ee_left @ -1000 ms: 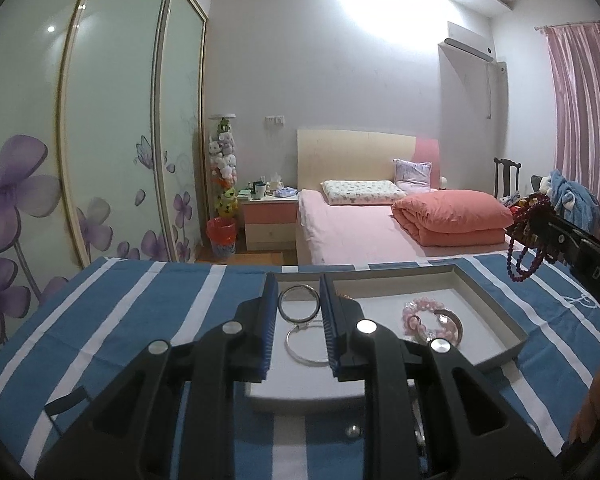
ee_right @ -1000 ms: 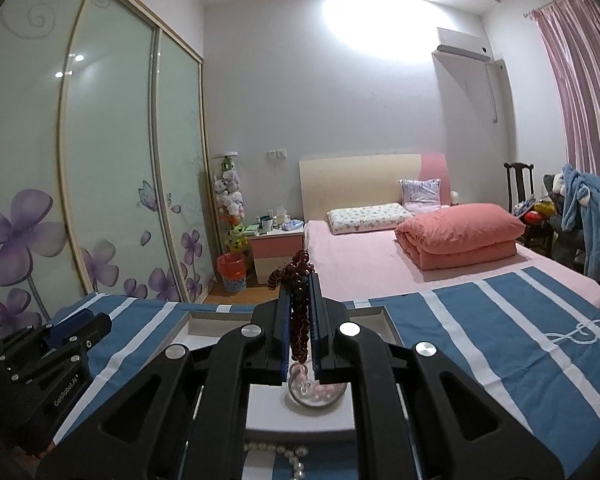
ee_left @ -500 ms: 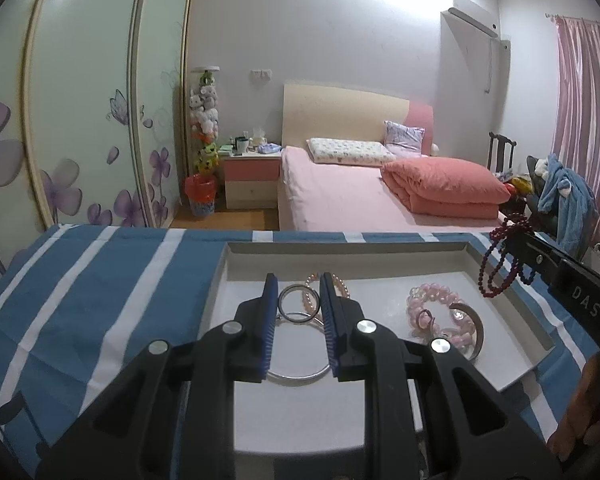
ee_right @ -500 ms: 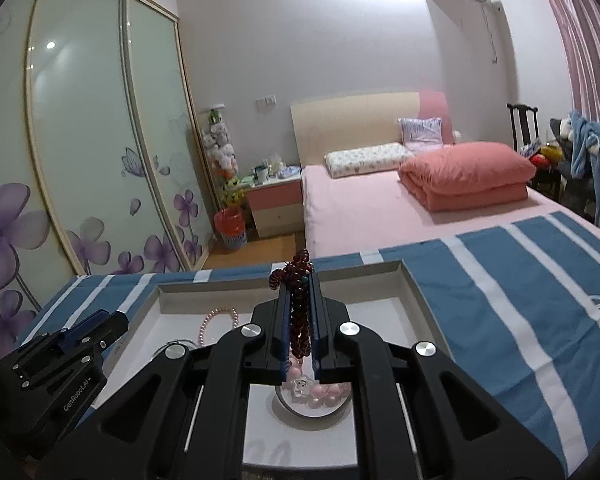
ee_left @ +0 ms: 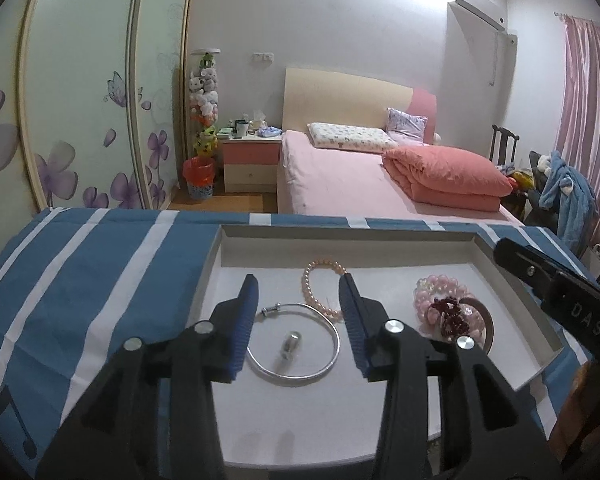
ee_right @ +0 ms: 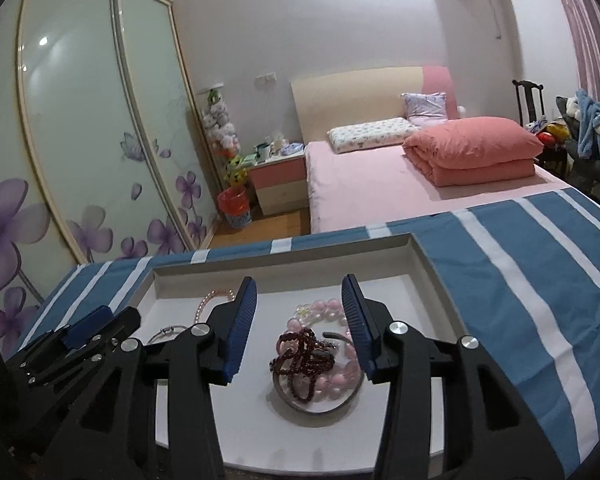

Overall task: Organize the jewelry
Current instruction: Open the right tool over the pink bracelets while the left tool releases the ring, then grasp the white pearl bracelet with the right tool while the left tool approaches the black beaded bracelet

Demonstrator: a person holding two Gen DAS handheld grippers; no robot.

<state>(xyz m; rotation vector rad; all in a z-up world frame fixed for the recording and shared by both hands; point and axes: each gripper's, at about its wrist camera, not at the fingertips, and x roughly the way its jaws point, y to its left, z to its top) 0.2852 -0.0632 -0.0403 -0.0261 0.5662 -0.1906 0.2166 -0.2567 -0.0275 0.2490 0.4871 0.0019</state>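
Both grippers let go over the white tray (ee_left: 512, 280), which sits on a blue-and-white striped cloth (ee_left: 100, 280) in the lower half of each frame. The left gripper (ee_left: 298, 322), a moment ago pinching a small ring, now shows its blue pads spread and still widening; nothing is caught between them. The small silver ring (ee_left: 290, 344) lies loose on the tray floor at lower centre of the left wrist view, inside the loop of a silver bangle (ee_left: 300, 344), with a pale pearl bracelet (ee_left: 320, 284) just above and overlapping the bangle's upper edge.

In the right wrist view the right gripper (ee_right: 300, 324) is likewise opening, pads apart and clear of everything. The dark red bead string (ee_right: 302, 360) it carried half a second ago now rests in a heap at lower centre, on top of a pink bead bracelet (ee_right: 332, 384) and a grey bangle (ee_right: 320, 406). The same heap appears at right of centre in the left wrist view.

Two pieces appear delivered at once. Judging by the tray, at least five items are now gathered there; no loose jewelry is visible on the cloth, though the near side of the tray is hidden behind the grippers.
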